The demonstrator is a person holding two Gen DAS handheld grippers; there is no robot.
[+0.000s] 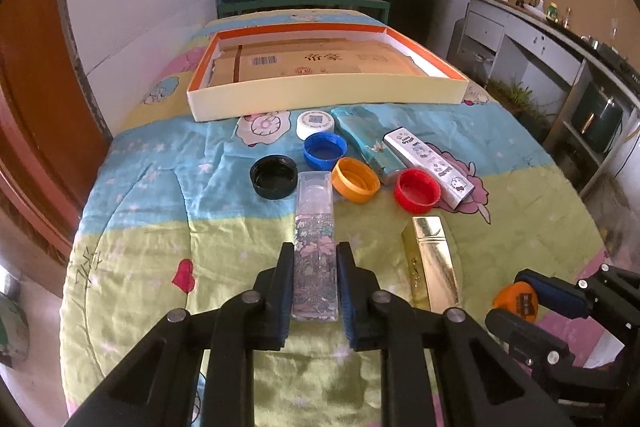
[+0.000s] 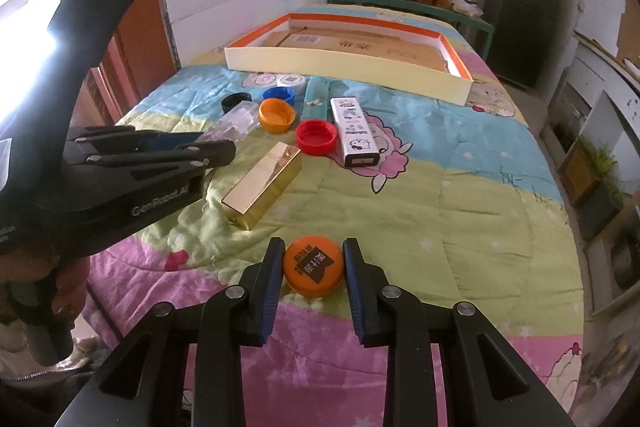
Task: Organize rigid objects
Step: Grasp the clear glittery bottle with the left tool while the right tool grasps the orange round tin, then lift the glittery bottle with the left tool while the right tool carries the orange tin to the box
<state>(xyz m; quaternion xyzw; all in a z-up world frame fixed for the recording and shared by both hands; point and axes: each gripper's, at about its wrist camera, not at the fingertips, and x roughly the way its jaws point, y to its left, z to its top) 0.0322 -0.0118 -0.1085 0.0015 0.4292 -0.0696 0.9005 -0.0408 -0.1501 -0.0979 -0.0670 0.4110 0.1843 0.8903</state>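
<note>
My left gripper [image 1: 315, 251] is shut on a clear slim box with a floral print [image 1: 314, 211], which lies lengthwise on the quilt. In the right wrist view my right gripper [image 2: 313, 245] is shut on an orange cap with black print [image 2: 313, 265], both pads against its rim. A gold box [image 1: 434, 267] lies between the two grippers. Beyond it sit a red cap [image 1: 416, 191], an orange cap [image 1: 356, 179], a blue cap [image 1: 325, 150], a black cap [image 1: 274, 175], a white cap [image 1: 316, 123], a teal box [image 1: 360, 139] and a silver box [image 1: 430, 163].
A shallow cream and orange tray box [image 1: 320, 95] with cardboard inside lies at the far end of the quilted table [image 2: 460, 227]. A wooden door stands at the left. Shelves, a water jug and a fridge are behind; counters run along the right.
</note>
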